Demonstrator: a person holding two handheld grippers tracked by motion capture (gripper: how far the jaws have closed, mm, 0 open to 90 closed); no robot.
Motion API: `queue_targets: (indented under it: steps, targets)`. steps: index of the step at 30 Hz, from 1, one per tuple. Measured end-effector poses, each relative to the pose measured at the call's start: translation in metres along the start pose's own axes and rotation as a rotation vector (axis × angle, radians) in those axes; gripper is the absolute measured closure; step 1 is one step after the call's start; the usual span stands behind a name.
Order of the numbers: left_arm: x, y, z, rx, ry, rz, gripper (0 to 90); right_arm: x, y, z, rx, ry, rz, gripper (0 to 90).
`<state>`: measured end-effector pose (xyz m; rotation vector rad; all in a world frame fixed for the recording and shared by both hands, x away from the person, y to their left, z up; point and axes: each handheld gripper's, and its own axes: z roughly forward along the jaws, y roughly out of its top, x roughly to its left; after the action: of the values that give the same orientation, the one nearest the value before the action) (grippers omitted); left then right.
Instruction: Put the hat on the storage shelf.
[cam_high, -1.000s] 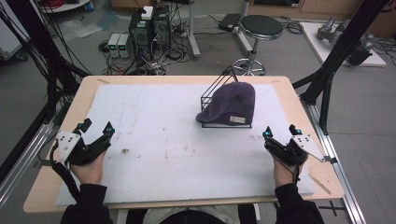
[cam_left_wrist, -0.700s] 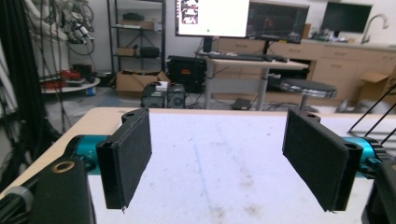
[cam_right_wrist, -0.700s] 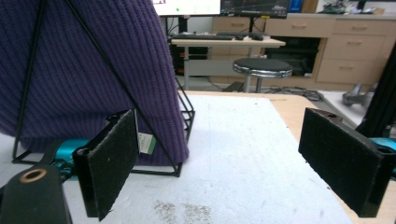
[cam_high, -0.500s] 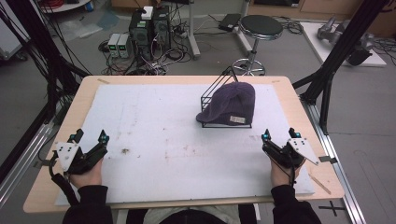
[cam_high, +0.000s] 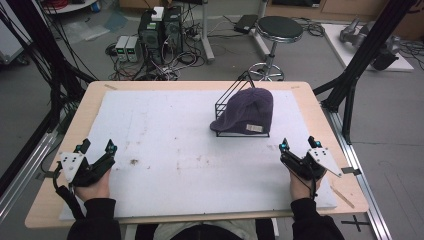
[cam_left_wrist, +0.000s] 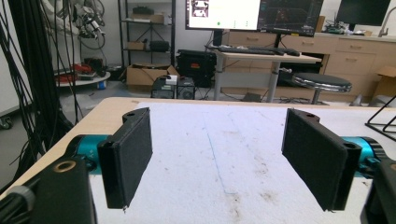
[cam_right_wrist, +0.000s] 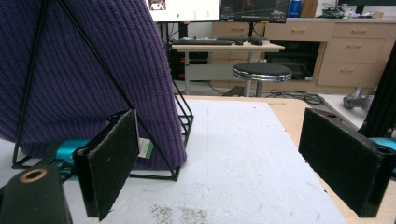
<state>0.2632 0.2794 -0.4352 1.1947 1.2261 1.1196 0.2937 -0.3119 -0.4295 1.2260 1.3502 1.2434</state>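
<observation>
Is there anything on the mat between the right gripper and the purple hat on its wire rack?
Nothing: in the high view, bare white mat separates the right gripper from the purple hat on its black wire rack.

Overhead camera looks down; tongs cameras face forward, sharing the white mat (cam_high: 200, 150).

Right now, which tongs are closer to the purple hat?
The right tongs. They sit just in front of the purple hat on its black wire rack, a little to its right. The left tongs are far off at the table's left edge.
</observation>
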Motion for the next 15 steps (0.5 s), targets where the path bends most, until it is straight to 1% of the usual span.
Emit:
queue_targets:
  steps: [6, 10, 15]
  targets:
    - [0.0003, -0.0013, 0.0006, 0.007, -0.009, -0.009, 25.1, -0.0003, -0.0010, 0.0012, 0.026, 0.003, 0.014, 11.8]
    - [-0.0012, -0.0016, 0.0009, 0.011, -0.015, -0.007, 25.1, -0.0008, -0.0010, 0.0006, 0.026, 0.000, 0.020, 11.8]
    - [-0.0009, -0.0019, 0.0013, 0.012, -0.018, -0.010, 25.1, -0.0014, -0.0017, 0.0017, 0.040, 0.004, 0.025, 11.8]
